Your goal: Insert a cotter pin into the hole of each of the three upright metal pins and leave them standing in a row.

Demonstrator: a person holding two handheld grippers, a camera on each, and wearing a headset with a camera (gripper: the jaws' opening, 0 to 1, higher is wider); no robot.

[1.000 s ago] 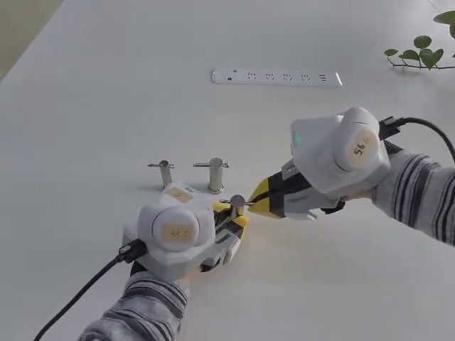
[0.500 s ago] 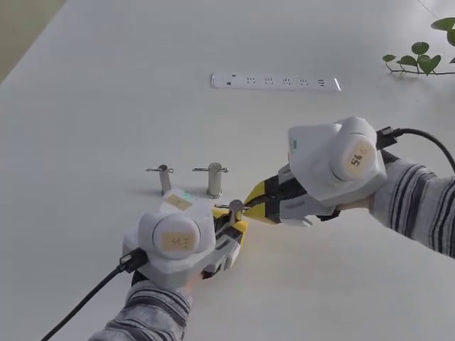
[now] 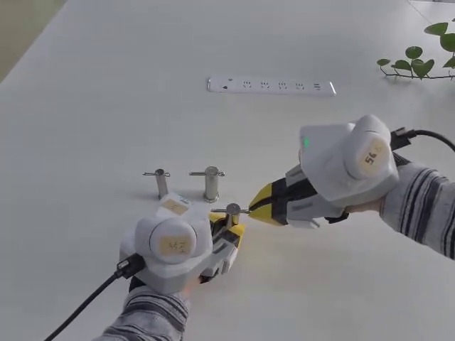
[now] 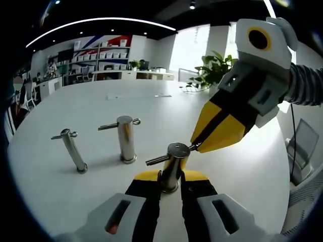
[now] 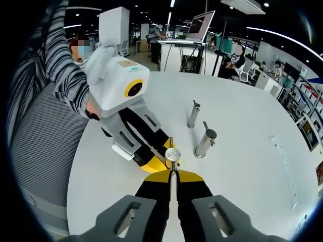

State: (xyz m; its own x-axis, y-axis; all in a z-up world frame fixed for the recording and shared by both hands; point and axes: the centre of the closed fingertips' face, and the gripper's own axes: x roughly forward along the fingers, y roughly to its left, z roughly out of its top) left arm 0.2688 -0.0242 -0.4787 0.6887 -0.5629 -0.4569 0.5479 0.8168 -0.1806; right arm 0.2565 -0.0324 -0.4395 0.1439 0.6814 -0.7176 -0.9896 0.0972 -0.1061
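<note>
White workbench [image 3: 106, 85] in an open-plan office, third insertion. The left gripper [image 4: 170, 177], jaws clamped on the shaft of the near metal pin [image 4: 174, 164], holds it upright on the surface, presumably so that its cross-hole cannot turn or tip under a sideways push. The right gripper [image 5: 172, 174], jaws pressed together on one end of a cotter pin [image 4: 157, 160], lies in line with that hole. The left gripper view shows the cotter pin passing through the head and projecting on the far side, so insertion appears nearly or fully done. The right gripper view looks end-on along the cotter pin, confirming alignment but hiding the exit behind the head. Beyond stand the middle pin [image 3: 211, 183] and the far pin [image 3: 161, 182], each upright with its cotter pin fitted. The head view shows the near metal pin set closer to the person than these two. A power strip [image 3: 270, 86] and a plant [image 3: 416, 60] lie well apart.
</note>
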